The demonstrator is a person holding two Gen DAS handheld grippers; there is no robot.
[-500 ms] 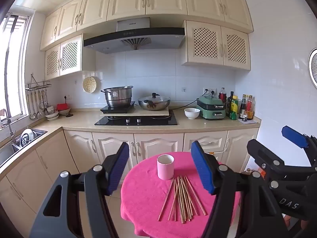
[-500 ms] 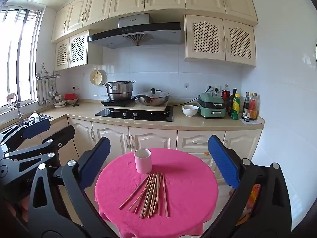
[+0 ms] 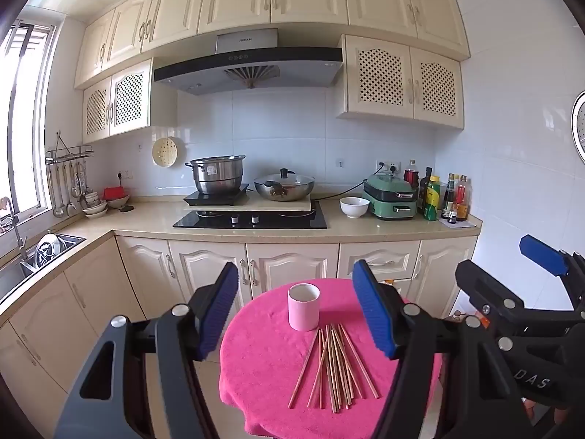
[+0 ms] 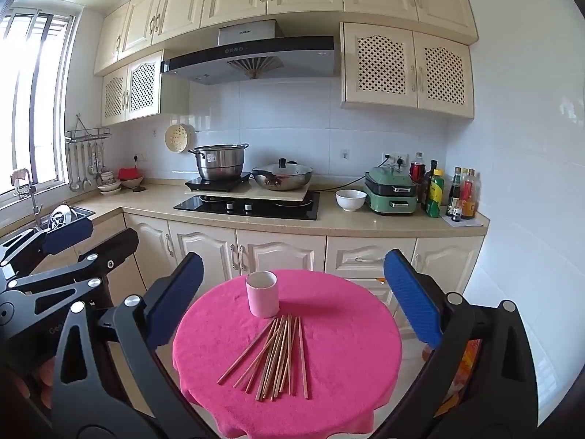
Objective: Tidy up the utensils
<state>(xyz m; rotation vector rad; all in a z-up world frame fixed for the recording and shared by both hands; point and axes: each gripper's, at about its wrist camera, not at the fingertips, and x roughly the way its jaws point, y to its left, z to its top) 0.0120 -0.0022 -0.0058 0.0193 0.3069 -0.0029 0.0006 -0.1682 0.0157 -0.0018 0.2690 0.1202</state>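
Little differs from half second ago: my left gripper [image 3: 296,311] still hovers above round pink table [image 3: 256,384], jaws wide apart, holding nothing. My right gripper [image 4: 296,300] likewise spread, empty, unmoved. Chopsticks [image 4: 278,358] stay fanned on cloth just before pink cup [image 4: 261,293], tips near its base.

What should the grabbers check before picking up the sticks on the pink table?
1. Left gripper open: ok.
2. Right gripper open: ok.
3. Thin wooden chopsticks lie loose on the round pink tablecloth, untouched: ok.
4. Pink cylindrical cup upright, mouth up: ok.
5. Cup has nothing inside: cannot tell.
6. Chopsticks lined up for one grab: not ok, they fan out.
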